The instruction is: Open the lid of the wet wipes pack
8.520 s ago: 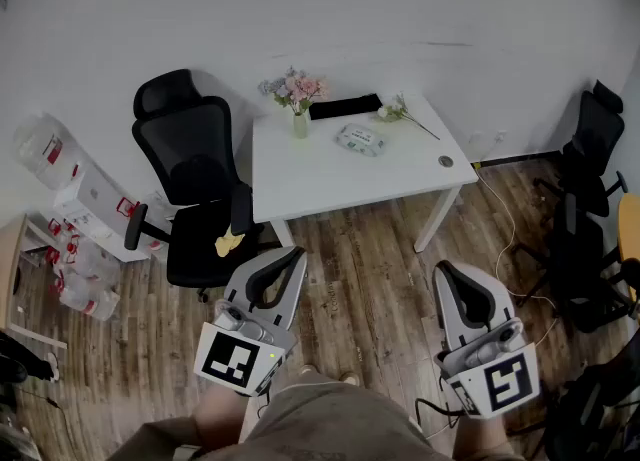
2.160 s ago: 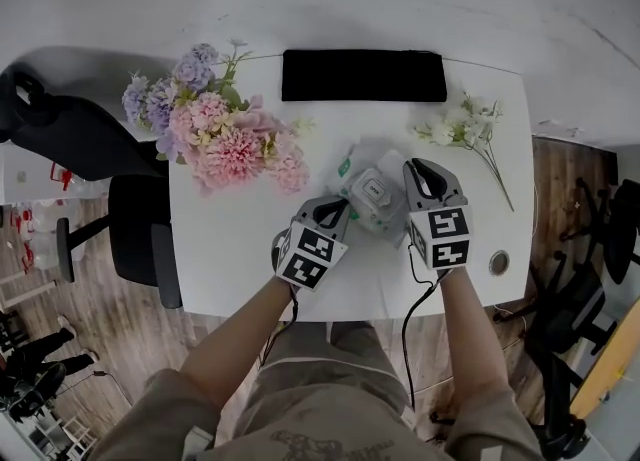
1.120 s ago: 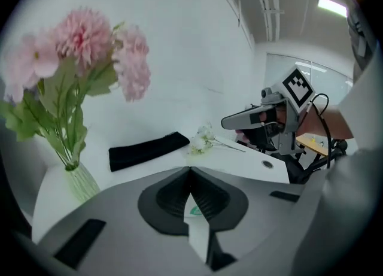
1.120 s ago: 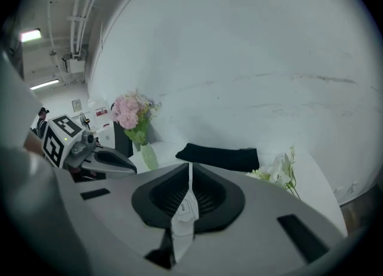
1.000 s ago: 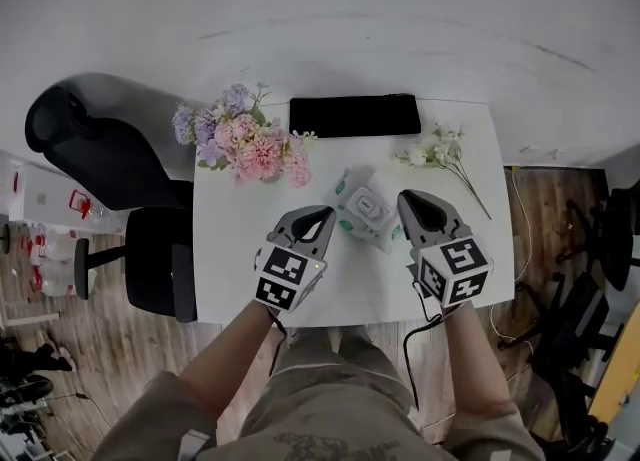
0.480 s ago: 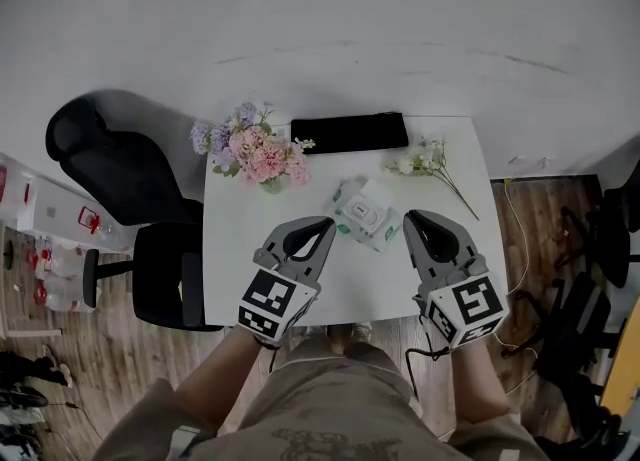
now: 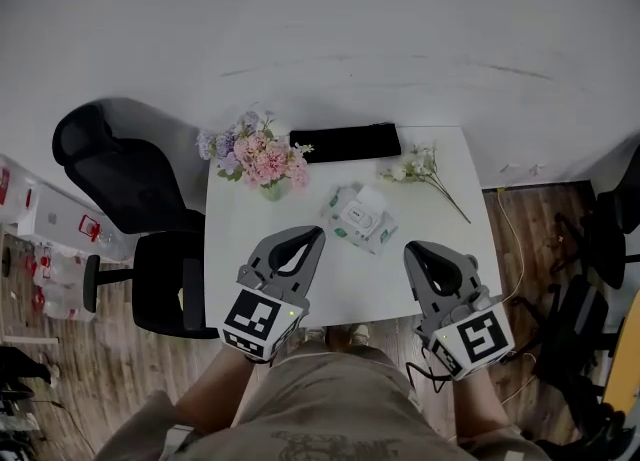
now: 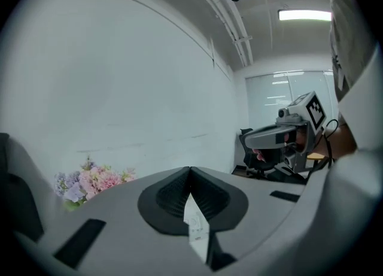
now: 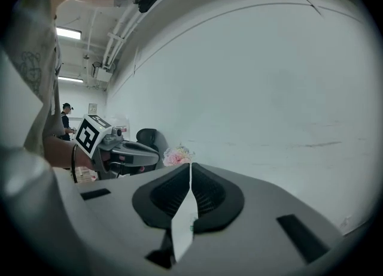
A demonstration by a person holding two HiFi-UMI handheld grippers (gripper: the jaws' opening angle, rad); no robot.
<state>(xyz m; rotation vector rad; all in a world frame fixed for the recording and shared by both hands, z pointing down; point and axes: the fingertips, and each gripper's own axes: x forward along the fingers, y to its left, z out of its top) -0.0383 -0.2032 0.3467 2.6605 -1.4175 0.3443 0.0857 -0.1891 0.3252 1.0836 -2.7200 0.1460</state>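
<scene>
The wet wipes pack (image 7: 357, 217) lies in the middle of the white table (image 7: 240, 249), and its white lid flap seems to stand up on the far side. Both grippers hang above the table's near edge, apart from the pack. My left gripper (image 7: 319, 233) is shut, its tips meeting with nothing between them (image 8: 190, 169). My right gripper (image 7: 411, 248) is closing the last bit, its tips together and empty (image 9: 191, 166). Each gripper view looks level at the white wall, with the other gripper at the side.
A vase of pink and purple flowers (image 7: 262, 157) stands at the table's back left. A black flat pad (image 7: 345, 142) lies along the back edge, with a white flower sprig (image 7: 422, 169) at the back right. Black office chairs (image 7: 120, 179) stand beside the table.
Both grippers have risen and drawn back from the pack toward the person. The table now looks smaller and farther away in the head view.
</scene>
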